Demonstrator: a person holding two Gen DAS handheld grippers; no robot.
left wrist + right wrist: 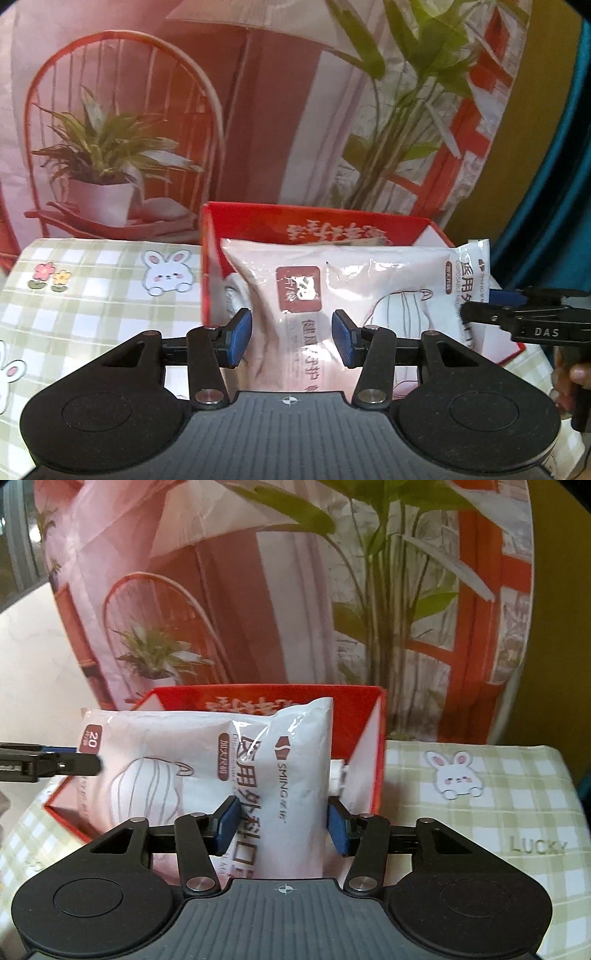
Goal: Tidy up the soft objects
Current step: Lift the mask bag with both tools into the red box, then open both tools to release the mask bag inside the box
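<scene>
Soft white pack of disposable masks (332, 295) lying across a red box (280, 221) on the worktop (92, 295), part in, part sticking out over the rim; checked cloth w/ bunnies covering the worktop; printed backdrop (258, 92) w/ chair and plants behind.

Left gripper (291, 338): jaws parted, one blue pad each side of the pack's middle; gap visible btw pads and plastic in left wrist view, so released, not grasping. Right gripper (282, 825): jaws also parted around the pack's end; right pad just beside the edge, left pad over the printed face; no clear pinch or crease at the pads, so reads as released too, though contact on the right edge hard to rule out. Right gripper also seen edge-on at right of the left view (517, 310), next to the pack's sealed end; person's fingers (576, 376) on its handle.

Progress, judged: pack brought to the box and resting there w/o being gripped; not yet flat or fully inside, one end poking above the far wall (266, 698). A small white tube-like item (338, 771) seen in the box behind the pack; can't tell what. Left to do, prob.: nudge or re-seat the pack so it sits inside; no other soft items in view.
</scene>
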